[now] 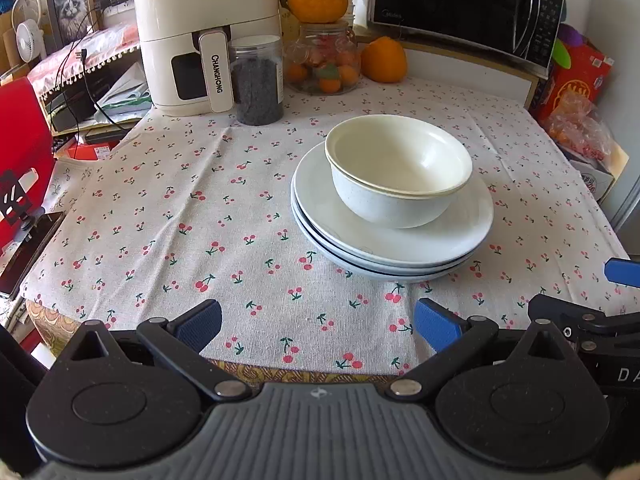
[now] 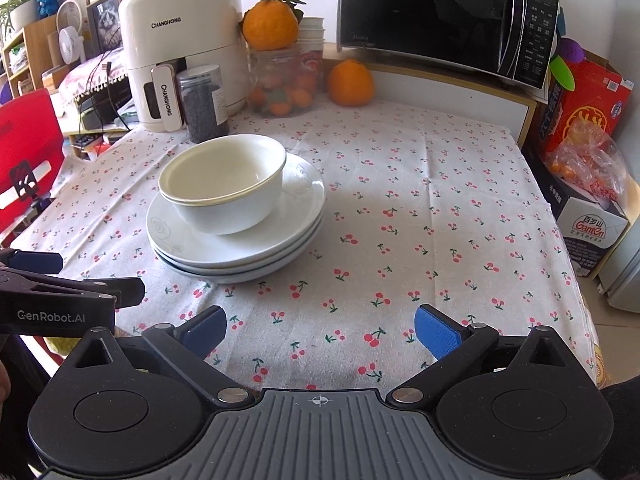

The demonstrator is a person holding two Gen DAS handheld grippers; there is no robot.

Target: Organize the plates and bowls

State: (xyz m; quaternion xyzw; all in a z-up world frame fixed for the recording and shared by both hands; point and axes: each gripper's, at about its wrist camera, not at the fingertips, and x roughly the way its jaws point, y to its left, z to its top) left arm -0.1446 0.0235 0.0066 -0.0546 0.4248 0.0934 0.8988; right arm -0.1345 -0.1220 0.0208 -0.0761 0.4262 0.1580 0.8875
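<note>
Two nested cream-white bowls (image 1: 400, 172) (image 2: 224, 184) stand on a stack of three white plates (image 1: 352, 236) (image 2: 192, 244) on the cherry-print tablecloth. My left gripper (image 1: 318, 326) is open near the table's front edge, short of the stack, with nothing between its blue pads. My right gripper (image 2: 320, 330) is open too, well to the right of the stack, with only cloth between its fingers. Each gripper shows at the edge of the other's view: the right one (image 1: 592, 300) at lower right, the left one (image 2: 52, 284) at lower left.
At the back stand a white air fryer (image 1: 204, 28), a jar of dark grains (image 1: 258, 80), a glass jar with an orange on top (image 1: 324, 60), a loose orange (image 1: 384, 60) and a microwave (image 1: 468, 4). Boxes and bags (image 2: 588, 148) crowd the right edge; a red chair (image 1: 20, 152) is left.
</note>
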